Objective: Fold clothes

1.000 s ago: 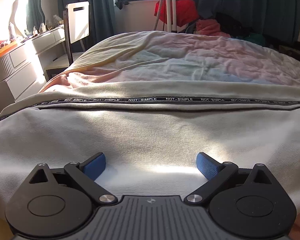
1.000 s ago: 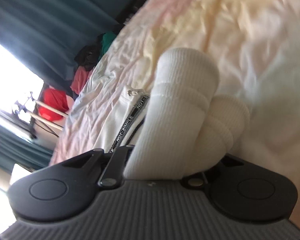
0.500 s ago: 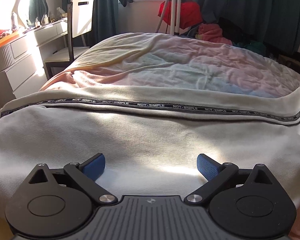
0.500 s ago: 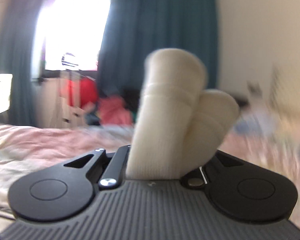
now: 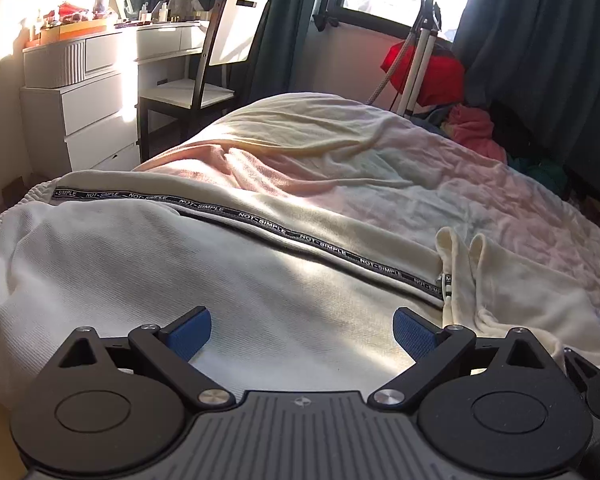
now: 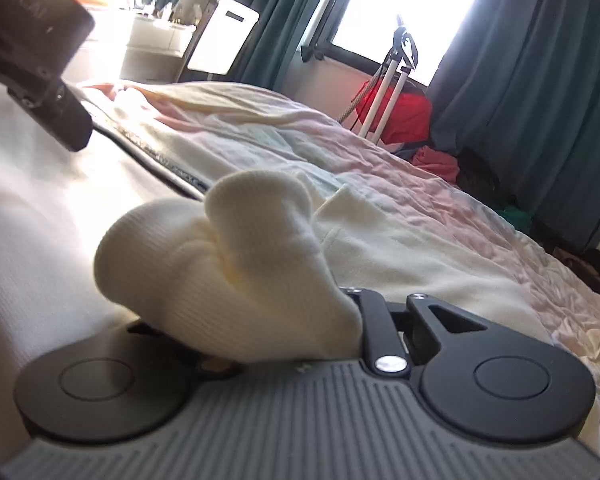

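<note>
Cream ribbed cuff (image 6: 236,264) hides the right gripper's (image 6: 260,320) closed jaws; left gripper (image 5: 302,334) gapes wide, empty.

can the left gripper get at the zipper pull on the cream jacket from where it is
Probably yes. The left gripper is open and empty over the cream jacket; the zipper pull lies uncovered to its right. The right gripper, shut on bunched ribbed fabric, sits close by.

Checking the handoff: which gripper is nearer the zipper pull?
Right. The right gripper, shut on bunched cloth, sits just beside the zipper pull; the left gripper hovers open further along the white garment.
</note>
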The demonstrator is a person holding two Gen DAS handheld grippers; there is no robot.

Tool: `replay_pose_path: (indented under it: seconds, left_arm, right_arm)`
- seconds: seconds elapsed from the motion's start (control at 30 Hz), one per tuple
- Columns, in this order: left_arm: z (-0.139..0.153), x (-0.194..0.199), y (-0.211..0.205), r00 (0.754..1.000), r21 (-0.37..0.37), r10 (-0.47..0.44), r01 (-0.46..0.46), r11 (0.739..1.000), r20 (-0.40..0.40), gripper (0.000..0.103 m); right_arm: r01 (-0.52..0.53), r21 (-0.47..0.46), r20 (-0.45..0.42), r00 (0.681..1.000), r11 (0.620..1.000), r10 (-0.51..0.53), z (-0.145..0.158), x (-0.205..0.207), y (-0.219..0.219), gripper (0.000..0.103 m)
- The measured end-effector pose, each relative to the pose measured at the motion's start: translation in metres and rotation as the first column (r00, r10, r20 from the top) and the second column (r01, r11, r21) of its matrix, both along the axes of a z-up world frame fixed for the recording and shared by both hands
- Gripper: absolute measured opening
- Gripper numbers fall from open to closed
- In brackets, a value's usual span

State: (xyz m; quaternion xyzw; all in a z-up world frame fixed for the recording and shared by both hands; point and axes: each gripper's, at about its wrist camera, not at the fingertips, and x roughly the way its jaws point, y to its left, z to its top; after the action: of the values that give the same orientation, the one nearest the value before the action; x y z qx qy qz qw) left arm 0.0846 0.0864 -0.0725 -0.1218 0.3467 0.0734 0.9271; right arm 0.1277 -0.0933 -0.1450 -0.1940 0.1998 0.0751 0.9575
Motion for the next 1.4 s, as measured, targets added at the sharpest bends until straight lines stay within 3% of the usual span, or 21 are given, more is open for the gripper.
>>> replay_pose_path:
  seconds: [0.1,0.27,0.37,0.43,0.53,0.6,0.7,0.77,0.93,1.0,1.07,1.17,1.27,1.4]
  left_arm:
    - [0.003,0.002,0.008,1.000,-0.033,0.019,-0.019,0.999,0.020,0.099]
    - [0.007,-0.003,0.020,0.997,-0.122,0.042,-0.034,0.992,0.059,0.099]
    - [0.009,-0.007,0.020,0.995,-0.138,0.037,-0.024,0.990,0.091,0.099]
    - [0.010,-0.008,0.017,0.994,-0.131,0.024,-0.010,0.991,0.108,0.099]
    - [0.009,-0.009,0.008,0.991,-0.115,-0.021,0.036,0.993,0.132,0.096]
    - [0.010,-0.011,0.004,0.985,-0.113,-0.062,0.081,0.990,0.164,0.095]
    - [0.013,-0.014,-0.002,0.977,-0.114,-0.099,0.122,0.986,0.189,0.095]
    - [0.014,-0.018,-0.006,0.971,-0.114,-0.116,0.142,0.983,0.207,0.095]
    - [0.019,-0.033,-0.011,0.944,-0.187,-0.199,0.252,0.950,0.263,0.089]
    - [0.020,-0.038,-0.018,0.932,-0.201,-0.239,0.298,0.933,0.272,0.087]
    - [0.020,-0.043,-0.025,0.921,-0.203,-0.278,0.337,0.919,0.272,0.084]
    - [0.018,-0.047,-0.040,0.904,-0.159,-0.345,0.391,0.907,0.253,0.074]
    - [0.014,-0.050,-0.056,0.885,-0.089,-0.412,0.439,0.894,0.219,0.068]
    - [0.005,-0.050,-0.071,0.871,-0.034,-0.456,0.469,0.883,0.181,0.056]
  right_arm:
    - [-0.012,0.012,0.021,1.000,1.000,0.012,0.009,-0.004,0.004,0.016]
    - [-0.134,0.046,0.114,0.985,0.990,0.128,0.029,-0.028,0.037,0.016]
    - [-0.217,0.033,0.066,0.975,0.976,0.214,0.021,-0.034,0.055,0.016]
    - [-0.221,0.020,0.023,0.975,0.975,0.220,0.010,-0.031,0.058,0.016]
    - [-0.210,0.051,0.010,0.978,0.976,0.210,0.020,-0.033,0.051,0.018]
    - [-0.187,0.091,-0.044,0.980,0.978,0.192,0.029,-0.034,0.046,0.021]
    - [-0.205,0.160,-0.155,0.961,0.966,0.229,0.041,-0.046,0.035,0.037]
    - [-0.231,0.183,-0.173,0.949,0.956,0.262,0.051,-0.061,0.024,0.045]
    - [-0.251,0.248,-0.138,0.947,0.936,0.291,0.088,-0.095,-0.014,0.047]
    - [-0.208,0.306,-0.106,0.962,0.929,0.250,0.097,-0.099,-0.036,0.048]
    - [-0.136,0.344,-0.067,0.983,0.929,0.168,0.101,-0.097,-0.055,0.066]
    - [0.043,0.279,-0.036,0.999,0.959,-0.034,0.097,-0.077,-0.064,0.071]
    - [0.205,0.248,-0.075,0.978,0.947,-0.192,0.088,-0.052,-0.078,0.071]
    - [0.376,0.327,-0.179,0.926,0.867,-0.333,0.071,-0.029,-0.113,0.071]
